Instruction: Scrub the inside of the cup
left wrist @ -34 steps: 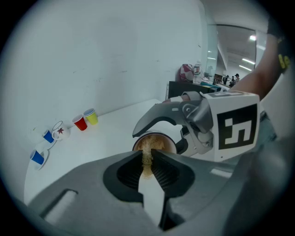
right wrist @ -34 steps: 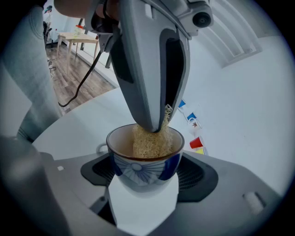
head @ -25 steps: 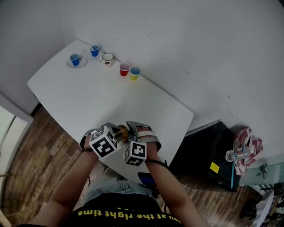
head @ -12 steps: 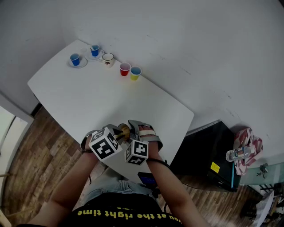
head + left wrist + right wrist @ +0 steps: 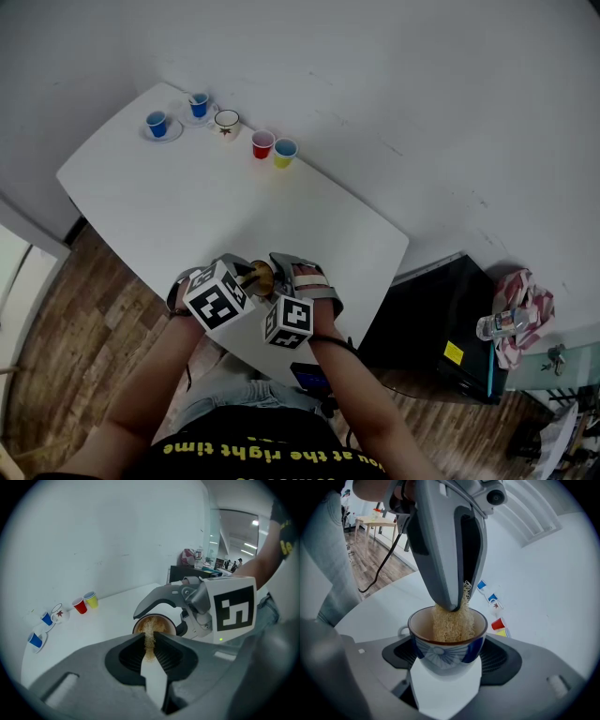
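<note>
The scrubber [image 5: 452, 620] sits in the cup [image 5: 447, 652], small cups [image 5: 227, 122] far behind on table [image 5: 178, 220]

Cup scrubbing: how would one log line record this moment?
left gripper: shut on scrubber | scrubber: inside cup | right gripper: shut on cup | stage: scrubbing

"Are you seeing any words to read?"

"Yellow letters are running across the person's black shirt [image 5: 253, 457], just off the near edge of the white table [image 5: 141, 197]. The picture is cutting them off, so I am not managing to read them."

"Any numbers?"

"None are showing. A yellow sticker [image 5: 453, 353] is sitting on the black box [image 5: 427, 309] right of the table, too small to read. The white mug [image 5: 59, 613] at the table's far edge is wearing a little red star."

"And the cubes?"

"The cube [image 5: 217, 302] on the left gripper [image 5: 150, 638] and the cube [image 5: 287, 322] on the right gripper [image 5: 447, 658], over the table's near edge, are showing black-and-white squares, no letters."
</note>
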`<state>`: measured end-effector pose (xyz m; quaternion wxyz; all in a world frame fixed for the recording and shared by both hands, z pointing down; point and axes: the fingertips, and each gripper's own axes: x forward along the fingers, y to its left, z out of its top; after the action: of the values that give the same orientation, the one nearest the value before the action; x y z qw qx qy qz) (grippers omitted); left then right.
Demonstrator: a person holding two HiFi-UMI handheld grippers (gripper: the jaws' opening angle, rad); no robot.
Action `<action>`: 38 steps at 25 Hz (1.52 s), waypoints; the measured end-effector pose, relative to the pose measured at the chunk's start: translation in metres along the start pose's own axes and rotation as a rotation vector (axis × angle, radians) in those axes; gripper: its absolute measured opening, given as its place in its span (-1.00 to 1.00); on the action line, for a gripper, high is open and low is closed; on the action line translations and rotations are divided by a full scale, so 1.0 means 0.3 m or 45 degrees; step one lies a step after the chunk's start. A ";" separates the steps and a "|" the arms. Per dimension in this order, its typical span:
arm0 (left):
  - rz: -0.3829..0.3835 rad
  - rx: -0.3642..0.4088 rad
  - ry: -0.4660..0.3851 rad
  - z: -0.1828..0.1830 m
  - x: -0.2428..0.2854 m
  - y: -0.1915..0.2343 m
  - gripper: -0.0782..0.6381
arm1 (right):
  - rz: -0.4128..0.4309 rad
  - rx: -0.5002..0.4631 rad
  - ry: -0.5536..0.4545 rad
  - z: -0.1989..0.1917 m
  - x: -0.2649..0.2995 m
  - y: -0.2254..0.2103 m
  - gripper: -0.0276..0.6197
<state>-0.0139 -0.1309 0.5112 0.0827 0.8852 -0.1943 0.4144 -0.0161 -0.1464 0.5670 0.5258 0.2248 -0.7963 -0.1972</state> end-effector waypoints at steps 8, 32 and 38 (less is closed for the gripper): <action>-0.008 -0.001 0.023 -0.017 0.017 -0.007 -0.64 | -0.001 0.004 -0.009 0.003 -0.003 0.003 0.30; -0.007 -0.002 0.019 0.002 0.000 -0.004 -0.64 | -0.001 0.050 0.005 -0.041 -0.002 0.001 0.30; -0.025 -0.003 0.042 -0.007 0.019 -0.019 -0.64 | -0.005 0.061 0.002 -0.044 -0.003 -0.001 0.31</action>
<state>-0.0097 -0.1266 0.5169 0.0909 0.8801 -0.1845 0.4279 -0.0035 -0.1470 0.5709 0.5205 0.2389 -0.8000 -0.1789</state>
